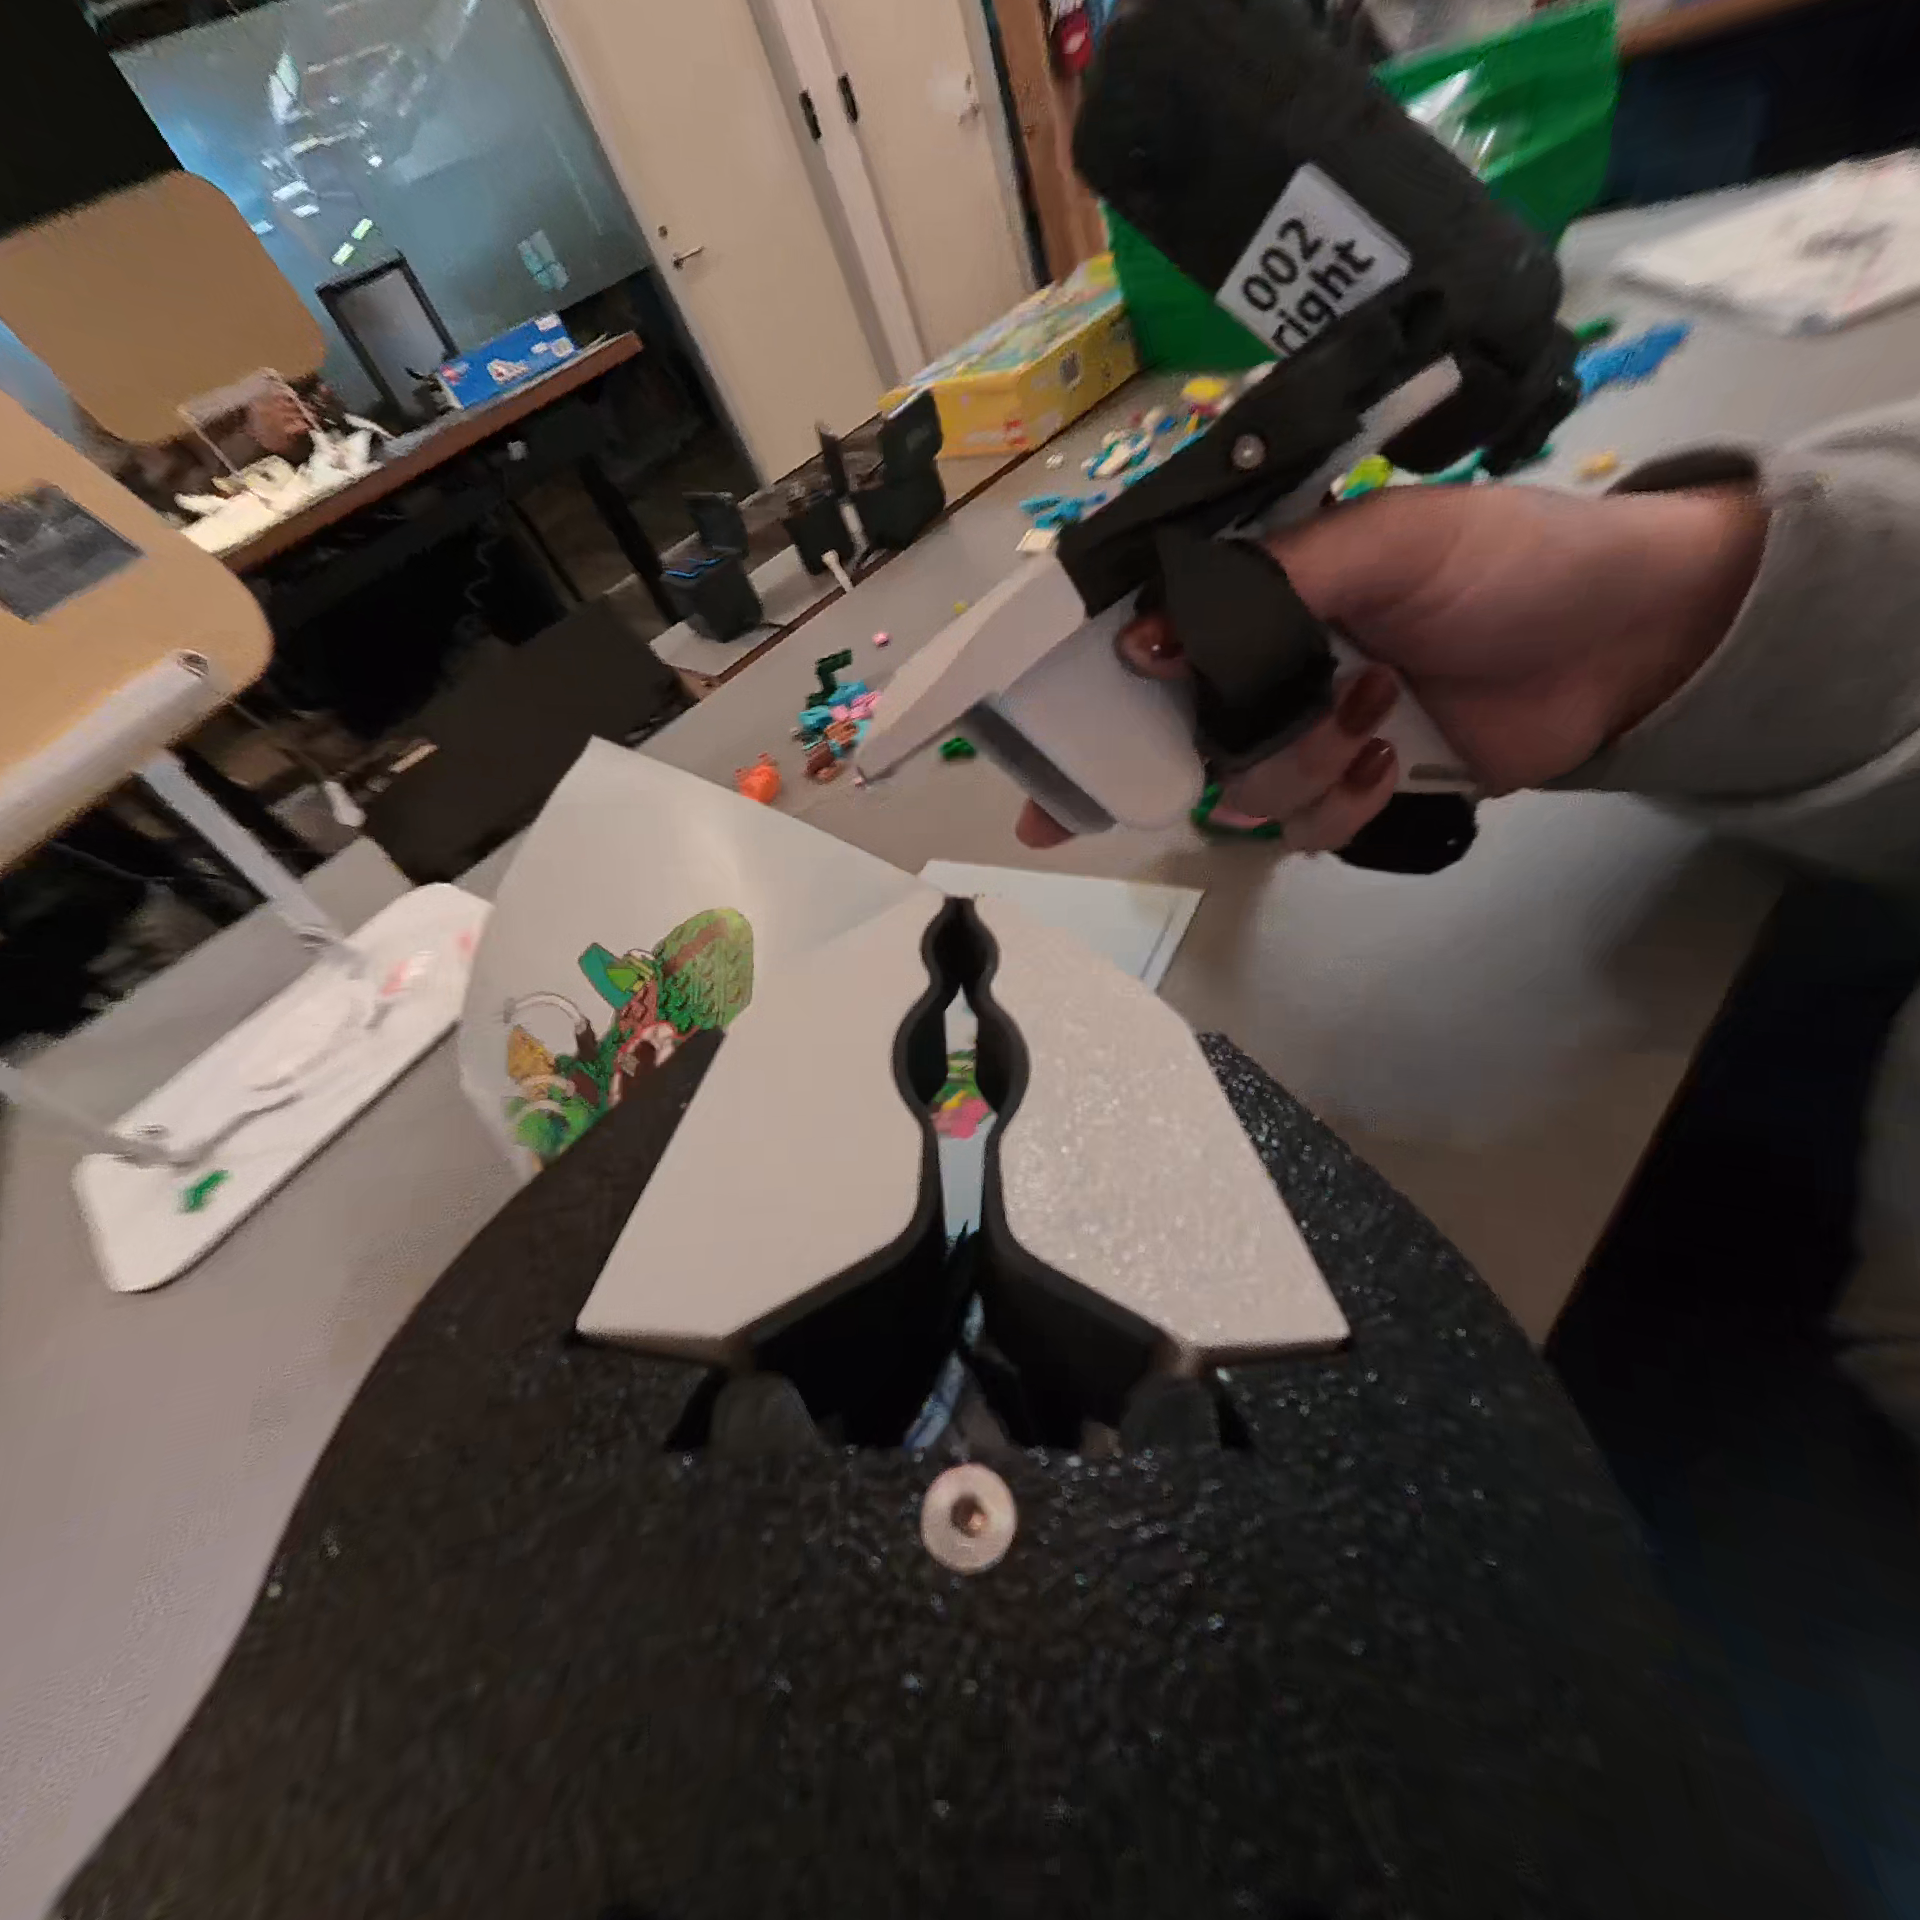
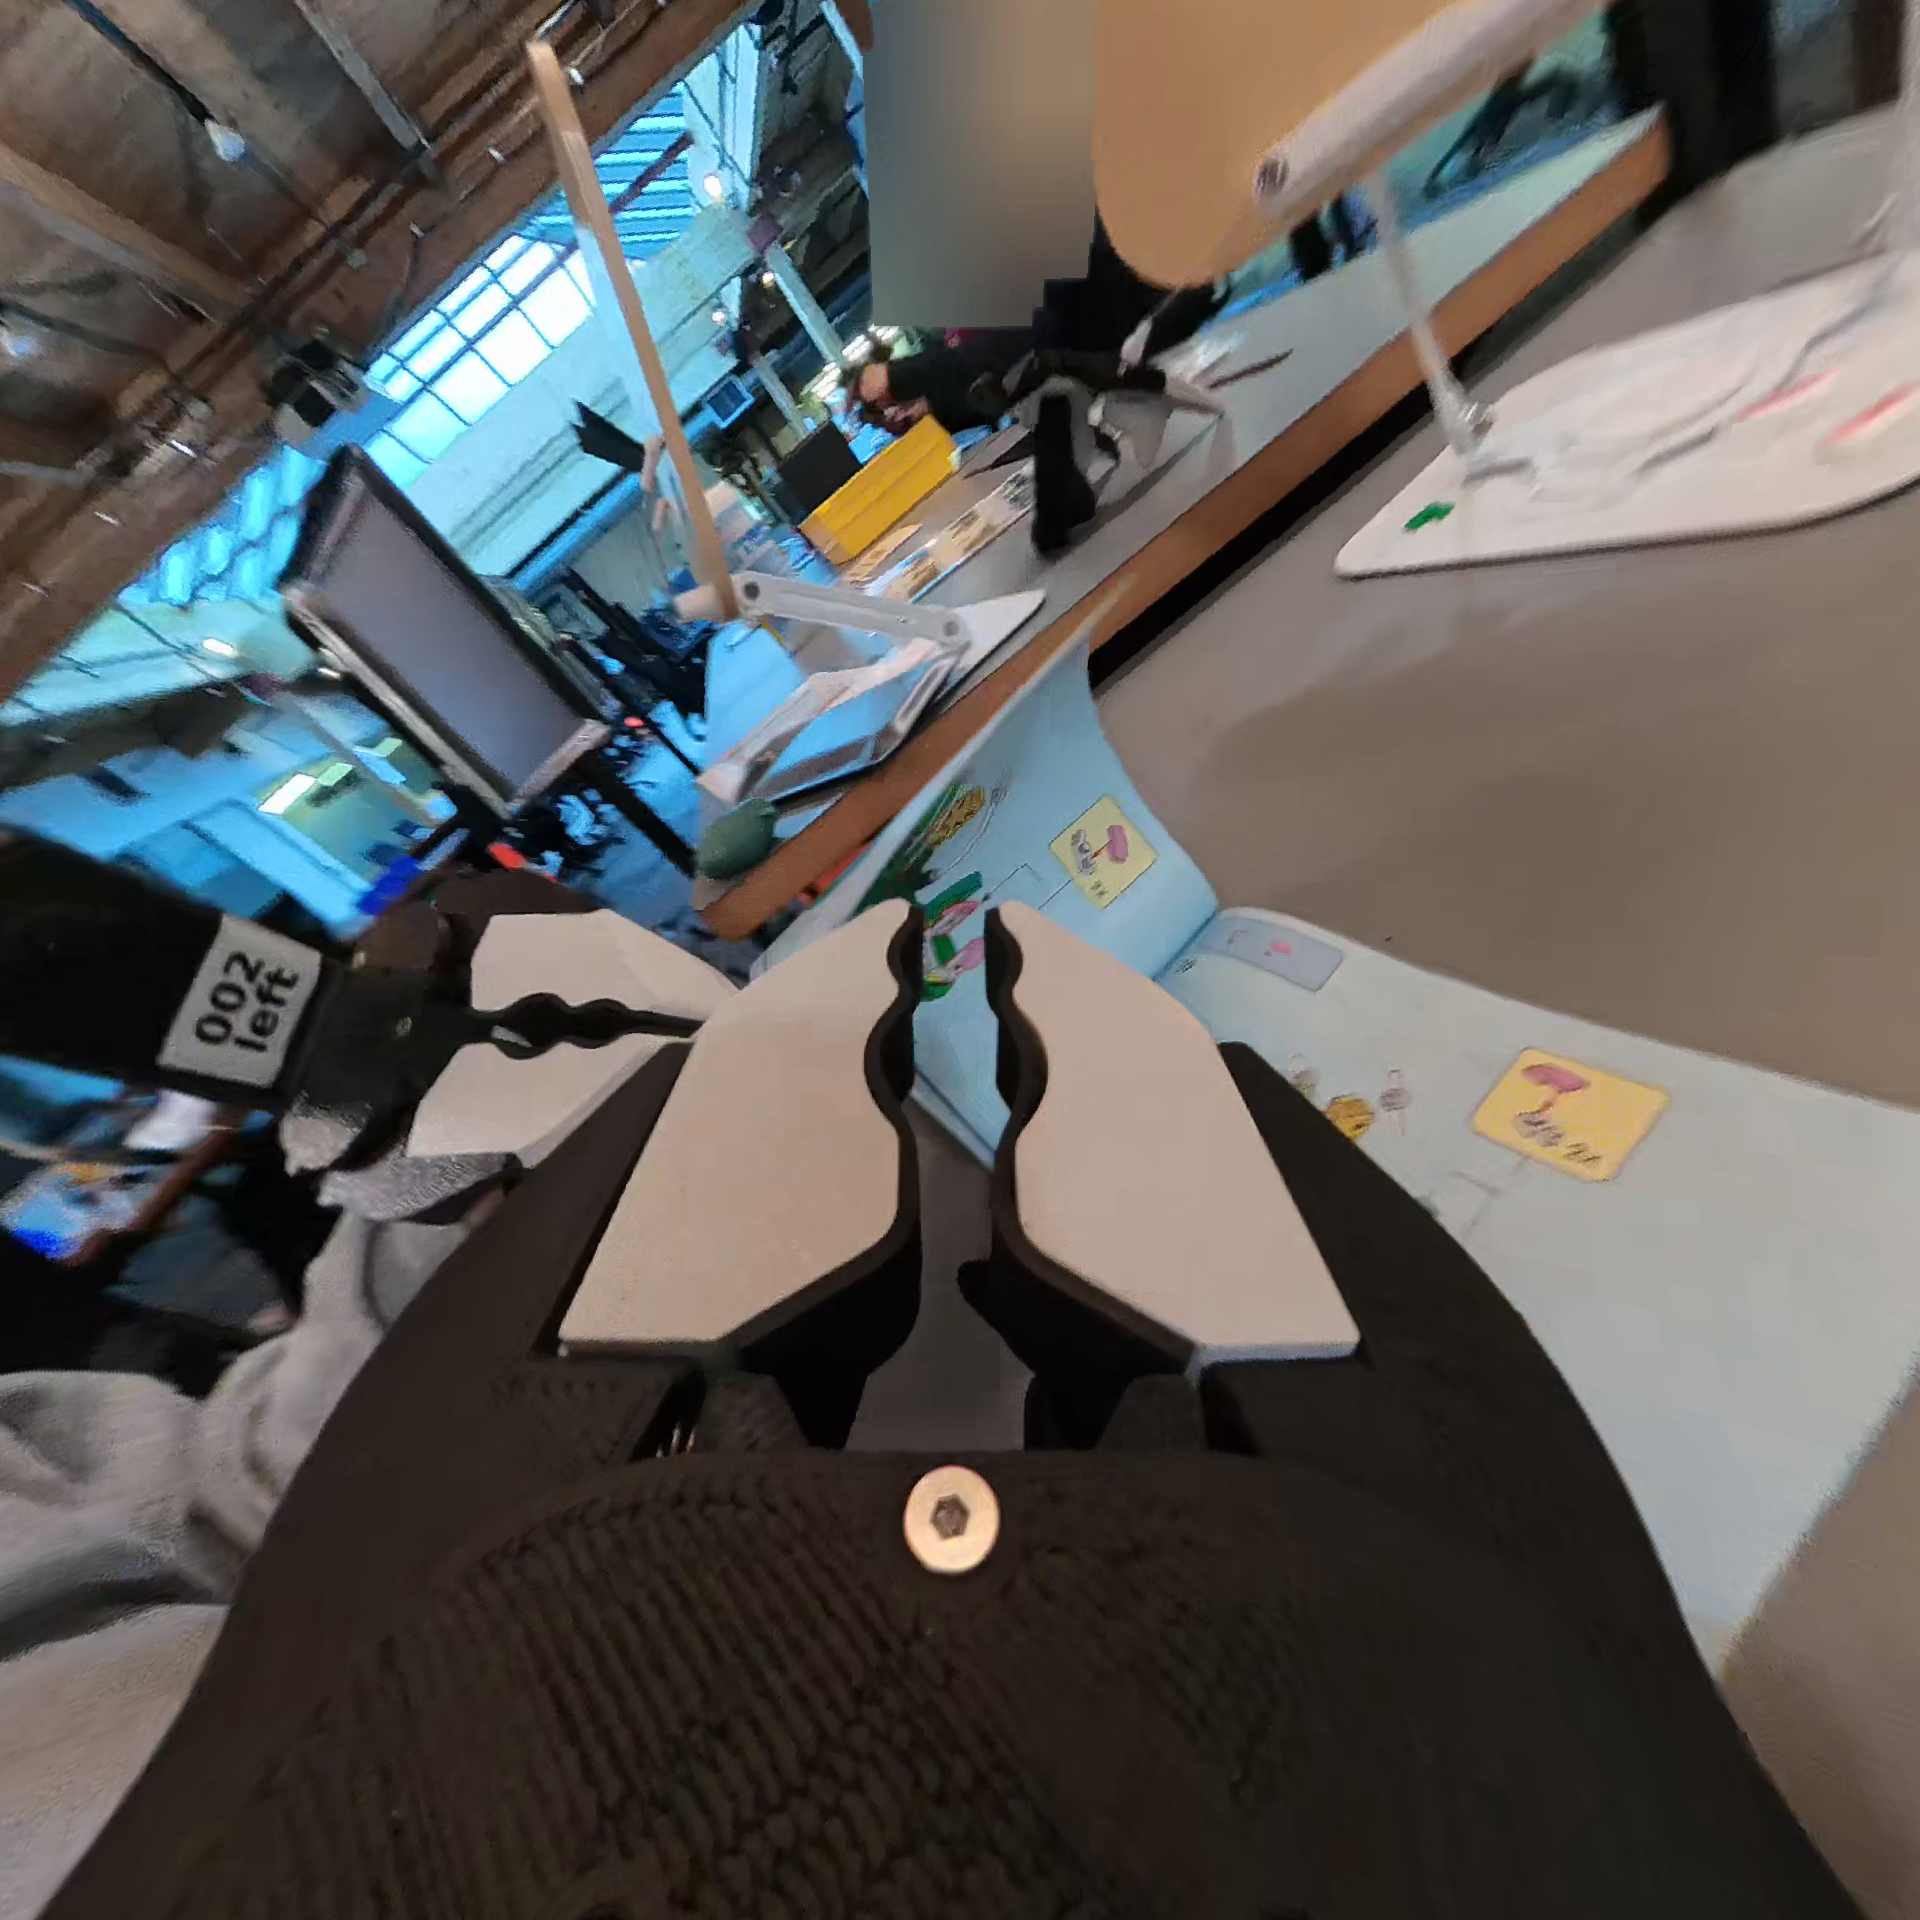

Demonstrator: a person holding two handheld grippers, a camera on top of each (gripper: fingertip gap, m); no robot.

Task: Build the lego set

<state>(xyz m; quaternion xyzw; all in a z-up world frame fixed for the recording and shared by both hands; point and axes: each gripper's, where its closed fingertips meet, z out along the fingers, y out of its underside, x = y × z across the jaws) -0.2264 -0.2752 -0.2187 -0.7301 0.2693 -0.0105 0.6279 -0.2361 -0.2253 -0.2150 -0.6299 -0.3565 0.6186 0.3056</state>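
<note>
My left hand-held gripper is pinching a lifted page of the picture booklet. My right hand-held gripper is a little spread, holding nothing, just above the booklet on the grey surface. Small bricks lie farther ahead.

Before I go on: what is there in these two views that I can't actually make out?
- Left wrist view: the lifted booklet page; its print is partly covered by the left tongs.
- Left wrist view: the small bricks on the table are blurred and too small to identify.
- Right wrist view: the left tongs' tips are hidden behind a finger of the right tongs.
</note>
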